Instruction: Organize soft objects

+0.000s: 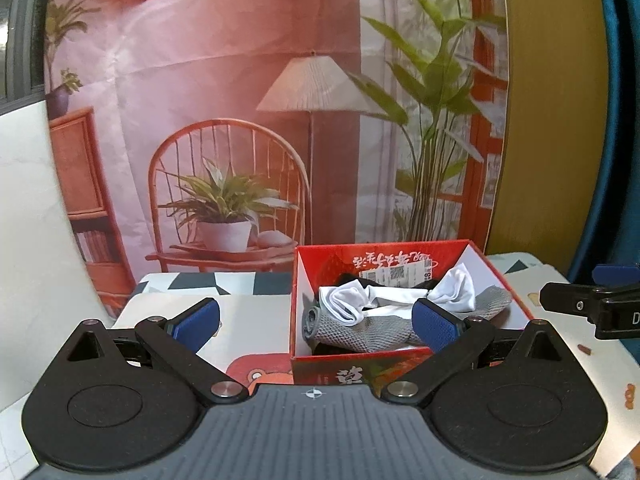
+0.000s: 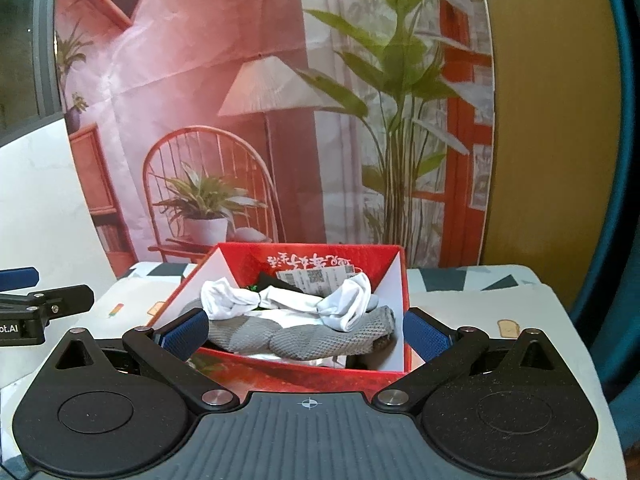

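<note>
White sock (image 2: 352, 300): knotted, crumpled, draped over the grey one.
Grey sock (image 2: 308, 334): knit, lumpy, inside red box (image 2: 304, 378).
Left gripper (image 1: 316, 322): jaws apart, empty.
Right gripper (image 2: 306, 330): jaws apart, empty.

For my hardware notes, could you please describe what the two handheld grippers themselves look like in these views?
Both look alike. The left gripper and right gripper each have matte black linkage arms with silver pivot pins, two round black discs, a ribbed grey body bearing a small white crosshair mark, and textured blue pads on the fingers. White lettering shows on each gripper's side in the other gripper's view. No cables, hands or sleeves are visible.
</note>
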Demonstrator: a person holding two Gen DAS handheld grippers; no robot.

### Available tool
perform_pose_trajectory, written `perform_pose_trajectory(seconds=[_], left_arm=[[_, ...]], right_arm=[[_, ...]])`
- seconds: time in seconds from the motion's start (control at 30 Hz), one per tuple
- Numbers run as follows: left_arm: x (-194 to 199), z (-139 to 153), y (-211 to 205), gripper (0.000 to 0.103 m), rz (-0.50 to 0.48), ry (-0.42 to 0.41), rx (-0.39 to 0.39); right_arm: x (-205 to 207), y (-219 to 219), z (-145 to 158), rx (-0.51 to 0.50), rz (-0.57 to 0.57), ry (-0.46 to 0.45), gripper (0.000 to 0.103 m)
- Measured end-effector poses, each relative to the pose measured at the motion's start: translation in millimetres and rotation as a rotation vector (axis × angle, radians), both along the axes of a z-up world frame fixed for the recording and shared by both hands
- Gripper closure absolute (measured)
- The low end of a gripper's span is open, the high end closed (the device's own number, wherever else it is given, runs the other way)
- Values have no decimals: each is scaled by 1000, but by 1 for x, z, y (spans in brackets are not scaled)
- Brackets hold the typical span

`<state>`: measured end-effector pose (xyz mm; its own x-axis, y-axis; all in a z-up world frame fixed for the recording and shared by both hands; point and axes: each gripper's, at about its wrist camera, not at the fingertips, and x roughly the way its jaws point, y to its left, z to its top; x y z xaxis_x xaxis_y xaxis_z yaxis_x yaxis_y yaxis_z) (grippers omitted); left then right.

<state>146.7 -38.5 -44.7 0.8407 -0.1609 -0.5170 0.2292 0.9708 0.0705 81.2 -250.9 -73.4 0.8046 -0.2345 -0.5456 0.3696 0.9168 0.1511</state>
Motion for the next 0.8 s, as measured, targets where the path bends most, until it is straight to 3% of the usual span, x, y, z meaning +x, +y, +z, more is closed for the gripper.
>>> perform_pose_trajectory(seconds=[0.43,0.8], left_arm=[[-79,47,15,0,11,-94,-25],[-136,86,23,0,37,-197,-39]], right_arm=[[-55,44,49,-66,2,-44,0],[-113,71,99,-156,-47,-145,0]])
